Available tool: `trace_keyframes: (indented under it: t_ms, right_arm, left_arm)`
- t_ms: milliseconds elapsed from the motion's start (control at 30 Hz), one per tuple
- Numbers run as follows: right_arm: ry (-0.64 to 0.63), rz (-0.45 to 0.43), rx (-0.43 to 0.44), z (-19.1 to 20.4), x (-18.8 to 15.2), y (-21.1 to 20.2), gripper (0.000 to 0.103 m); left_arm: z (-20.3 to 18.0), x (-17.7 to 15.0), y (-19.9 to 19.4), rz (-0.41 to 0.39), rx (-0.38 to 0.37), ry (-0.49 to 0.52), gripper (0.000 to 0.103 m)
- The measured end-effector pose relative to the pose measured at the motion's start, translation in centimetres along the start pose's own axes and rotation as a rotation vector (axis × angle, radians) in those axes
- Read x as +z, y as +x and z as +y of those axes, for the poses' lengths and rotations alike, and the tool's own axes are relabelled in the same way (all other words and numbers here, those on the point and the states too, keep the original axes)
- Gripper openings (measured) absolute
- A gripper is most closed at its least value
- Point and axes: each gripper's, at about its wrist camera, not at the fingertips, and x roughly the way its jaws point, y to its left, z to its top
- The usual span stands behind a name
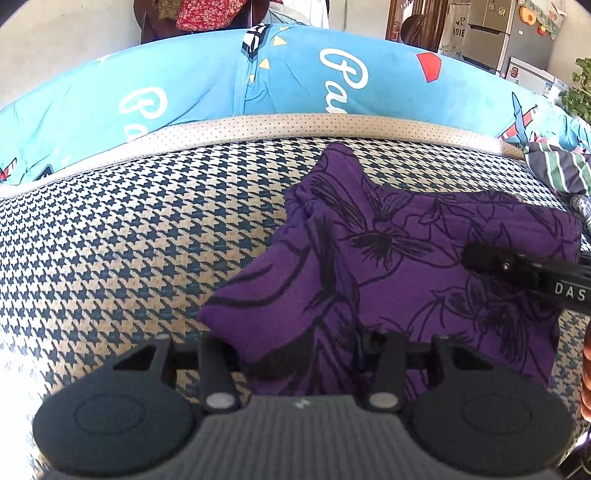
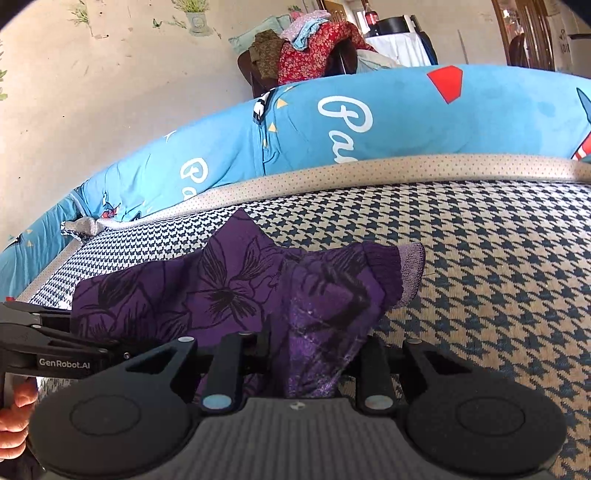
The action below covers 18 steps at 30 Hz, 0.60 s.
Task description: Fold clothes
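Note:
A purple garment with black flower print [image 1: 391, 251] lies bunched on the houndstooth mat [image 1: 129, 240]. In the left wrist view the left gripper [image 1: 303, 354] is at its near edge, with cloth gathered between the fingers. The right gripper [image 1: 517, 269] reaches in from the right over the garment. In the right wrist view the garment [image 2: 229, 288] fills the middle, its pale inside-out hem [image 2: 412, 273] at the right. The right gripper [image 2: 310, 354] has purple cloth bunched between its fingers. The left gripper [image 2: 55, 347] enters from the left at the garment's edge.
A blue printed quilt [image 1: 295, 85] is rolled along the mat's far edge behind a dotted beige border [image 1: 295, 125]. A striped garment [image 1: 557, 170] lies at the far right. A chair piled with clothes [image 2: 306, 51] stands by the wall. A fridge [image 1: 495, 33] is behind.

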Motion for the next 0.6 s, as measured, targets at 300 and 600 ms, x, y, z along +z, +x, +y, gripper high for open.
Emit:
trace_keyframes:
  t_ms: [300,600]
  right_arm:
    - [-0.026,-0.075,-0.019,0.8,1.3,-0.9,0.023]
    - [-0.041,-0.131,-0.035,1.5,2.3,-1.7,0.023]
  left_arm:
    - [-0.7,1.2,-1.0,-0.046,0.037,-0.009,0.044]
    - [-0.9,2.1,-2.0,-0.084,0.058,-0.036,0.044]
